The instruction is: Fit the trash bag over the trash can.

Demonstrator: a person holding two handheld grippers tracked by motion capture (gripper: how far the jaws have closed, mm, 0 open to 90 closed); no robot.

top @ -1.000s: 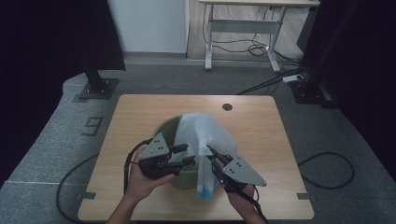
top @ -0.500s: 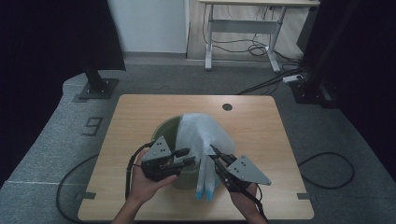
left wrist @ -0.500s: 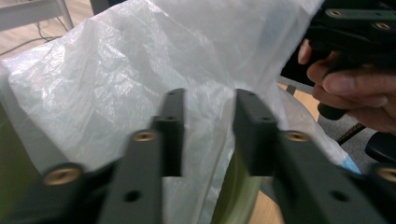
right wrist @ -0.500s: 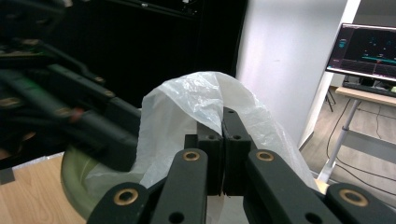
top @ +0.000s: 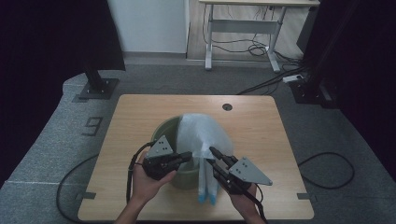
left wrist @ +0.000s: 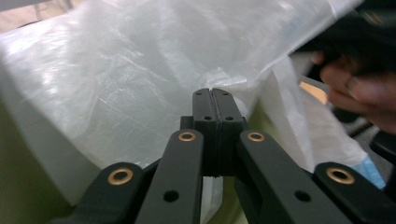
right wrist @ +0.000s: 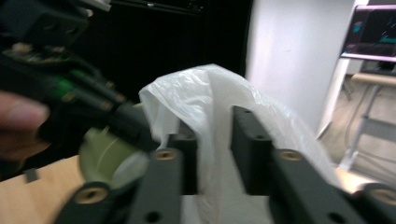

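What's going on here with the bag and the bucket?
A person at a table works a thin white plastic bag over a green bucket, with a gripper in each hand. The left gripper has just closed and pinches the bag's edge. The right gripper has just been opening, with plastic loose between its jaws.

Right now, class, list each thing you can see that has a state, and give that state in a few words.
Left gripper: shut on the plastic bag's edge.
Right gripper: jaws just opening, bag film between them, not pinched.
Plastic bag: white, puffed up, partly draped over the bin's rim.
Bin: green, upright on the table.
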